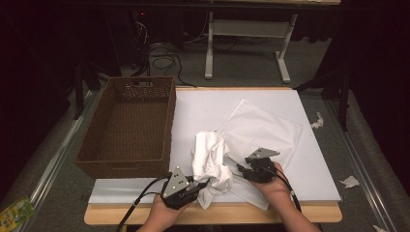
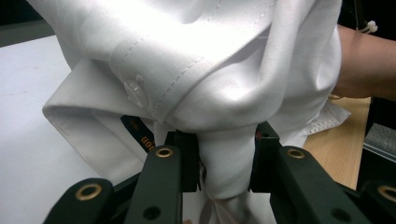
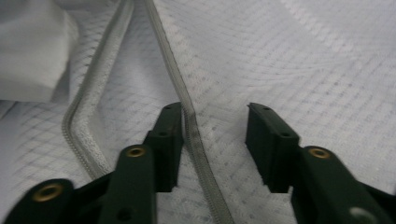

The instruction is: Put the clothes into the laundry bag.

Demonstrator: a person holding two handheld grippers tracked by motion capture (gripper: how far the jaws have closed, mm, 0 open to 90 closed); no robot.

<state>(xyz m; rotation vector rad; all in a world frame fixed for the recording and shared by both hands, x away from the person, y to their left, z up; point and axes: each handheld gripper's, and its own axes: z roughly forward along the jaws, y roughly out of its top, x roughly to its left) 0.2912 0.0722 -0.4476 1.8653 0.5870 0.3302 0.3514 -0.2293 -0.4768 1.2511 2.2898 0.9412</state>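
Near the front edge of the table, my left gripper pinches a bunched fold of the white shirt between its jaws, which stand only as far apart as the wad of cloth between them. My right gripper sits just beside it with its jaws spread wide, holding nothing; it rests low over the white mesh bag.

From the left gripper view I see what the high view cannot: the shirt is stitched along a cuff or placket, with a clear button and a dark label tucked under a fold, and my right forearm lies behind the cloth. From the right gripper view I see the bag's diamond weave and its zipper, whose open track splits into two lines; one line touches the inner face of the jaw on the left side of that view.

On the high view, the brown woven basket stands at the left of the white mat, well apart from both grippers. Bare mat lies open beyond the bag and between basket and shirt. The wooden table lip runs just under my hands.
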